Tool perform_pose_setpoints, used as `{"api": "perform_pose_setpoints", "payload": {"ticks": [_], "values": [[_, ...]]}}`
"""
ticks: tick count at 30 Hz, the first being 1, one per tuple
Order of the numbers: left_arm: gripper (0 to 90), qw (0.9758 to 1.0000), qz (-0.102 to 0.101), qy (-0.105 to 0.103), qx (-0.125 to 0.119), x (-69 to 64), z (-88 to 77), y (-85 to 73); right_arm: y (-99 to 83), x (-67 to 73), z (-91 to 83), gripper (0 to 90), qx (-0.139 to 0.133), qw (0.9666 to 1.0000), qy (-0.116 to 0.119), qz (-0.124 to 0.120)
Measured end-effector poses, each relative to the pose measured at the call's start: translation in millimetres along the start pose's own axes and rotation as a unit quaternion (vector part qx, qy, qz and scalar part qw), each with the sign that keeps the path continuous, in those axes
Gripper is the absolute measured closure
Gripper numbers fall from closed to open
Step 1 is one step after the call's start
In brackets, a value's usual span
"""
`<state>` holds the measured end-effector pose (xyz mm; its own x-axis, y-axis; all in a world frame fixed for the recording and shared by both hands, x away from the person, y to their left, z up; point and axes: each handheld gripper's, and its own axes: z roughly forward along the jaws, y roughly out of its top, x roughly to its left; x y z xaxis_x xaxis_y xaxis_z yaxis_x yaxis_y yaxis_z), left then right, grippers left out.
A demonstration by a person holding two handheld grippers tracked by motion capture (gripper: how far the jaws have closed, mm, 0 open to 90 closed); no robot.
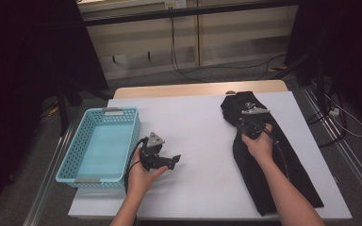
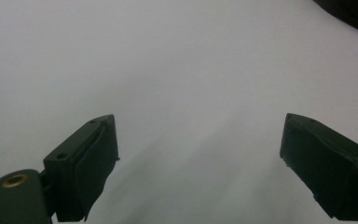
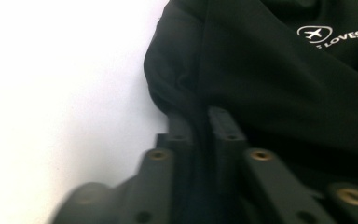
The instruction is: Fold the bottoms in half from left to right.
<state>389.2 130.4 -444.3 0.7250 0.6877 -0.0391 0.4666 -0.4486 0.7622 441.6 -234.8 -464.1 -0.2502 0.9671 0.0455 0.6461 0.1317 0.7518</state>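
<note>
The work looks barely begun: the black garment lies stretched along the right side of the white table, its upper end bunched toward the far edge, and the turquoise basket at the left stands empty. Judging by that, gathering or folding the cloth and getting it across to the basket is all still ahead. The right gripper has its jaws pinched nearly together on a fold at the garment's left edge (a white airplane logo with lettering shows just beyond it), with the hand reaching forward over the cloth and the tool pointing away from the person. The left gripper rests near the basket's right wall, jaws wide apart over bare table, holding nothing, wrist angled toward the middle.
</note>
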Motion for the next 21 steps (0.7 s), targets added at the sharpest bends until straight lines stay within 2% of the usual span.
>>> {"api": "perform_pose_setpoints", "payload": {"ticks": [4,6,8,10,12,18,21], "values": [[11.3,1.0,0.0,0.001,0.001,0.1,-0.1,-0.2,0.2,-1.3,-1.6,85.2,-0.001,0.9998,0.022,0.001],[11.3,1.0,0.0,0.002,-0.001,-0.2,-0.6,-0.2,1.4,3.5,-3.4,85.7,-0.001,0.9991,0.042,-0.012],[11.3,1.0,0.003,0.002,0.001,0.2,-1.8,0.5,0.9,14.3,-3.8,85.8,0.009,0.9975,0.061,-0.035],[11.3,1.0,0.002,0.003,-0.003,0.2,-2.6,0.8,-0.7,26.4,-4.3,85.8,0.013,0.9955,0.065,-0.067],[11.3,1.0,0.0,0.005,-0.004,0.5,-3.4,0.7,-1.6,35.2,-6.0,85.9,0.017,0.9935,0.083,-0.075],[11.3,1.0,-0.001,0.009,-0.005,3.1,-4.7,0.5,-3.7,53.1,-11.6,86.0,0.018,0.9885,0.115,-0.097],[11.3,0.9999,-0.003,0.008,-0.006,4.4,-5.8,1.5,-5.5,65.5,-14.5,86.0,0.016,0.9848,0.135,-0.108]]}}
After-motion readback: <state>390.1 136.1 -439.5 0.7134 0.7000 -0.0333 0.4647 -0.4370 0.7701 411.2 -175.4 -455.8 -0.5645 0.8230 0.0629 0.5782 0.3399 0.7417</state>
